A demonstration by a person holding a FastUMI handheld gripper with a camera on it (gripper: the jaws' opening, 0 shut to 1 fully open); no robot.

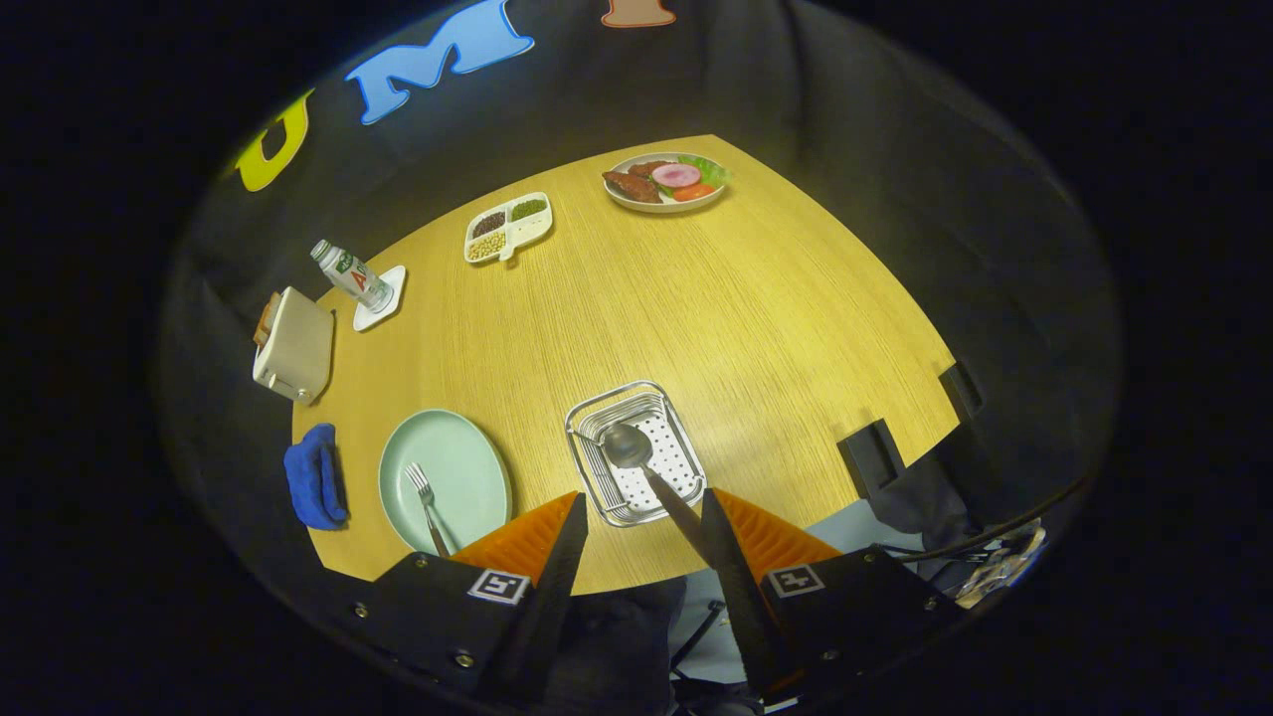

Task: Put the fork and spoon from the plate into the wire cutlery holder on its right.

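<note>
The fingers (641, 517) stand spread apart, with a wide gap between their tips. The spoon (646, 467) runs up through that gap: its handle passes close along the inner edge of the right finger, and whether it touches that finger cannot be told; the left finger is clear of it. The spoon's long axis slants from the right finger up and to the left, bowl end farthest from the fingers. The bowl sits over the wire cutlery holder (589, 467), a rectangular basket with a perforated floor, just ahead of the fingertips on the wooden tabletop (696, 298).

Just left of the holder lies the pale green plate (467, 457). The fork (426, 502) rests on it, tines pointing away from the fingers, handle running back toward the left finger. Left of the plate is a blue cloth (313, 475). Farther from the holder, beyond the cloth, stand a toaster (296, 345) and a bottle (350, 274) on a white coaster (390, 293). Well beyond the holder sit a divided tray of beans (508, 227) and a plate of food (664, 182) near the tabletop's far edge.
</note>
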